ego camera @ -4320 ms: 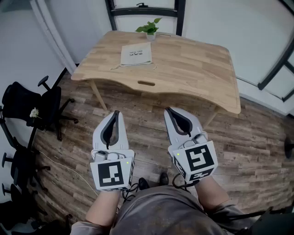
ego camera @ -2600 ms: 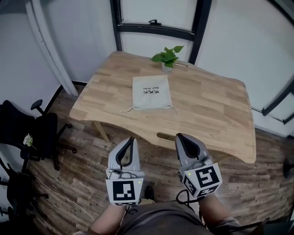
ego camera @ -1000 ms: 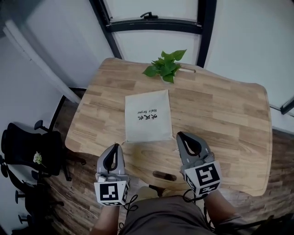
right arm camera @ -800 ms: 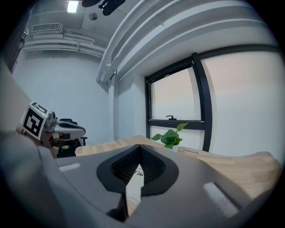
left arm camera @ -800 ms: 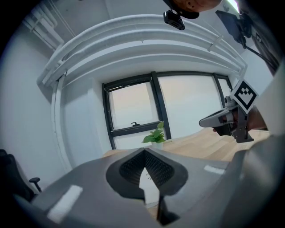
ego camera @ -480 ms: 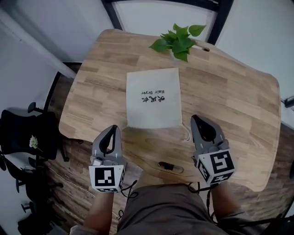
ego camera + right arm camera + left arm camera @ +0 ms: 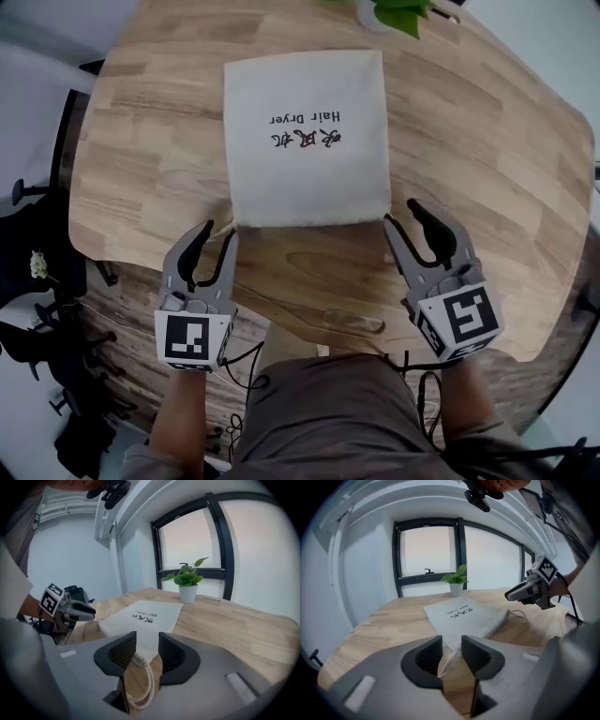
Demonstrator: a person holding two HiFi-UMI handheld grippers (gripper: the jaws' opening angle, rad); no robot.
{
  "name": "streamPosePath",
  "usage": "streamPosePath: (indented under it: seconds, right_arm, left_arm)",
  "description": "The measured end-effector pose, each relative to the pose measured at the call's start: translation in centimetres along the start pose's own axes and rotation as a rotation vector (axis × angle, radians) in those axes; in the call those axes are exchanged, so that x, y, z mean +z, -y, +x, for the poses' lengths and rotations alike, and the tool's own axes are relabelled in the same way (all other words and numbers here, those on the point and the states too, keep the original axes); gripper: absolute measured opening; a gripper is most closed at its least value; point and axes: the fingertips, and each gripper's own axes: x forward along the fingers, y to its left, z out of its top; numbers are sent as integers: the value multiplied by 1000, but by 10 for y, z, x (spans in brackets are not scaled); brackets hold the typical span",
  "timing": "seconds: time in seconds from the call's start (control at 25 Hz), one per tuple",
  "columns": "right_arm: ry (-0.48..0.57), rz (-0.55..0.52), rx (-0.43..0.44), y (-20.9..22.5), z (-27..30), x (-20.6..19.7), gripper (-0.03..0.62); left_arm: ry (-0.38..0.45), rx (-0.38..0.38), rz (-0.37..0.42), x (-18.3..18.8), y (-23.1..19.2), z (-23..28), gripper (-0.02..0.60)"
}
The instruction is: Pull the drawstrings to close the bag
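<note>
Here: one bag (image 7: 307, 136), two drawstrings (image 7: 446, 663) (image 7: 151, 683), one plant (image 7: 398, 11), one table (image 7: 497, 141).

We hold both grippers out ahead of us, side by side and well apart, pointing forward and tilted downward. Our left gripper (image 7: 218, 232) has its jaws apart. Our right gripper (image 7: 401, 214) has just been opening its jaws; a cord (image 7: 149, 686) lies in the gap, unpinched. Our bare forearms (image 7: 178, 412) show behind them.
</note>
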Motion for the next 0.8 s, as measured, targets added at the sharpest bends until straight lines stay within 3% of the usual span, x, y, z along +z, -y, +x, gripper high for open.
streamPosePath:
  seconds: [0.28,0.52,0.72,0.8]
  right_arm:
    - [-134,-14,41,1,11,-49,178]
    - [-207,-128,34,-2,17,-68,151]
    - [-204,-155,39,-3,18,-69,131]
    - [-215,-140,40,-1,16,-71,144]
  left_arm:
    - [-63,-70,14,-26,0,12,140]
    - [-108,-119,50,-41,-3,16,139]
    - [-117,-166,159,-43,3,17,61]
    - [-127,-181,190,-44,7,18,61]
